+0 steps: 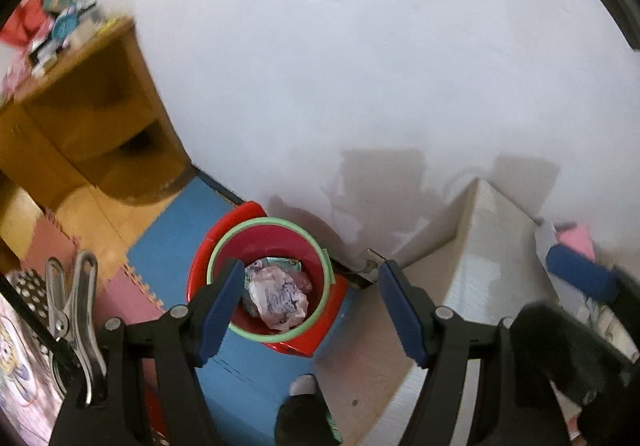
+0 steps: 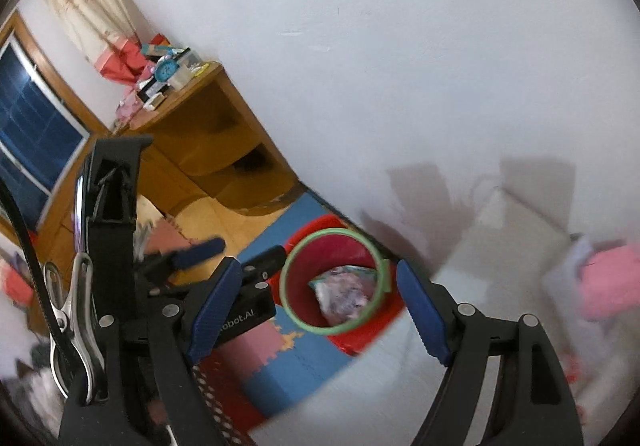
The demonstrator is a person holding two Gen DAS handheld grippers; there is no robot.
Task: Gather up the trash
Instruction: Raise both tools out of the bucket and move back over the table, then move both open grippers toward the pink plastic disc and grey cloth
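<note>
Two grippers are held above a bin, and nothing is gripped by either one. The left gripper is seen with its blue ribbed pads spread wide apart. The right gripper is spread wide too, with only air between its pads.

Just below, a round red bin with a pale green rim is seen on the floor. Crumpled trash is already lying inside it. It looks like thin, soft plastic and paper, all wrinkled, in pink, white and purple.

Beside the bin, a white bench with a smooth, flat top and sharp corners is seen. Something pink and soft is lying on it, but it is too blurred to be named. Foam floor mats in blue and pink are laid under the bin, with toothed puzzle edges.

Farther off, a brown wooden desk with rounded shelves is set against the plain white wall, and small things are piled on top.

It is judged that more trash may need to be found. The light bin could be tipped if it is bumped by a gripper. Thin, crinkly trash could slip from the pads and be dropped on the mats. The pictures are blurred, so a grab could be missed.
</note>
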